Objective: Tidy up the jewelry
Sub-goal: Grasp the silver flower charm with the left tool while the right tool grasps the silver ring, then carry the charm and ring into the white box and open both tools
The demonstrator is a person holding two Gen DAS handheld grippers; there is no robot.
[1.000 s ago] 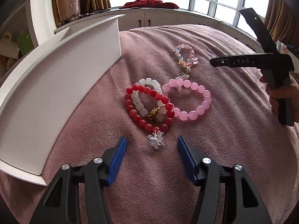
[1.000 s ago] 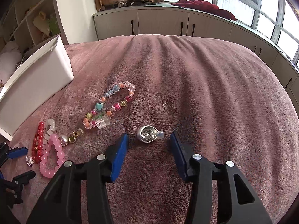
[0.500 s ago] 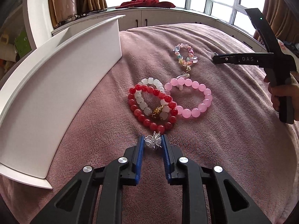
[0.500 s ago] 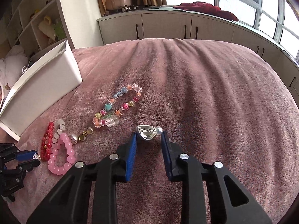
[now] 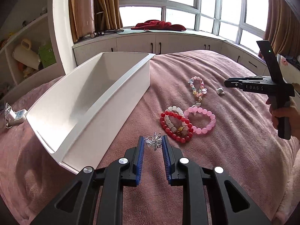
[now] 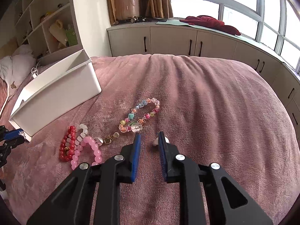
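My left gripper [image 5: 153,142] is shut on a silver spiky brooch [image 5: 154,143] and holds it above the pink blanket, beside the white box [image 5: 105,101]. A red bracelet [image 5: 176,126], a white one and a pink one [image 5: 203,120] lie overlapped ahead. A multicoloured bead bracelet [image 5: 197,86] lies beyond. My right gripper [image 6: 149,140] is raised with its fingers narrowly apart and nothing between them. The silver ring [image 6: 155,142] lies on the blanket, partly hidden behind the right finger; it also shows in the left wrist view [image 5: 219,90].
The white box [image 6: 56,93] stands open on the left of the bed [image 6: 206,103]. A charger with cable [image 5: 16,115] lies behind the box. Cabinets and windows line the far side, shelves the left.
My left gripper has lifted with the brooch, towards the box. My right gripper has risen without the ring, which stays on the blanket.
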